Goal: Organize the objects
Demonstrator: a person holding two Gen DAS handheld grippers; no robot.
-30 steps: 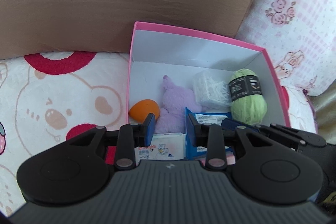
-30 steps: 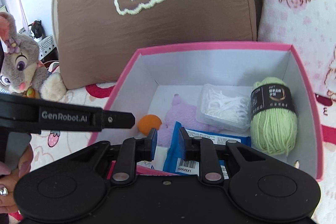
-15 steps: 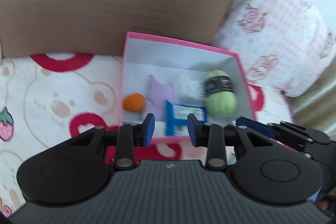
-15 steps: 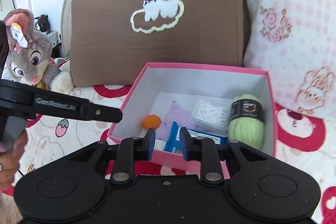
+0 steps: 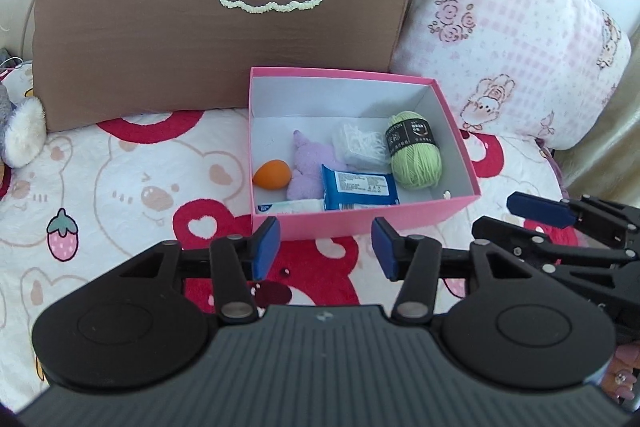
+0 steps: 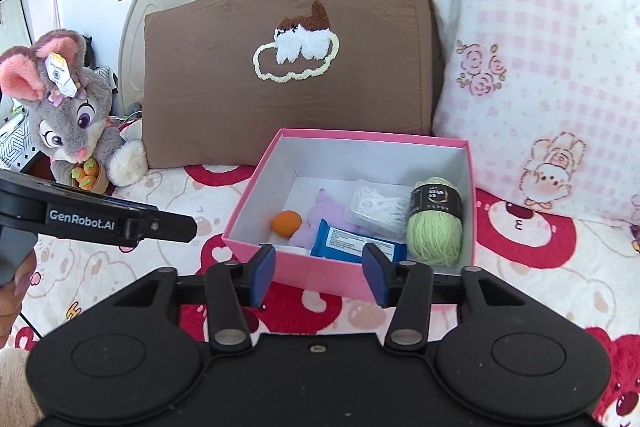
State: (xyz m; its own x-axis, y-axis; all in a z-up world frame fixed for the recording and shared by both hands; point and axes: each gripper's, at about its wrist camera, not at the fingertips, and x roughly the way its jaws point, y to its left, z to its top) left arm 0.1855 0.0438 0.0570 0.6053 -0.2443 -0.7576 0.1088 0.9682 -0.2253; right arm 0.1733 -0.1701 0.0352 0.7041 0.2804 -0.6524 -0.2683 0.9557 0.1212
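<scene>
A pink box (image 5: pixel 360 223) (image 6: pixel 320 277) sits on the bed in front of the pillows. It holds an orange egg-shaped sponge (image 5: pixel 271 175) (image 6: pixel 286 223), a purple plush (image 5: pixel 308 167) (image 6: pixel 326 217), a clear case of white picks (image 5: pixel 362 147) (image 6: pixel 378 209), a green yarn ball (image 5: pixel 416 155) (image 6: pixel 436 227), a blue wipes pack (image 5: pixel 358 191) (image 6: pixel 352 243) and a white tissue pack (image 5: pixel 292 207). My left gripper (image 5: pixel 325 253) is open and empty, just short of the box's near wall. My right gripper (image 6: pixel 319 277) is open and empty, at the box's near wall.
A brown pillow (image 5: pixel 200 7) (image 6: pixel 280 67) and a pink checked pillow (image 5: pixel 500 39) (image 6: pixel 540 87) lean behind the box. A grey plush rabbit (image 6: pixel 72 123) sits at the far left. The bed has a bear-print blanket (image 5: pixel 120 195) (image 6: pixel 560 267).
Both grippers have pulled back out of the box and upward, and their jaws have spread wider. The box's contents lie where they were.
</scene>
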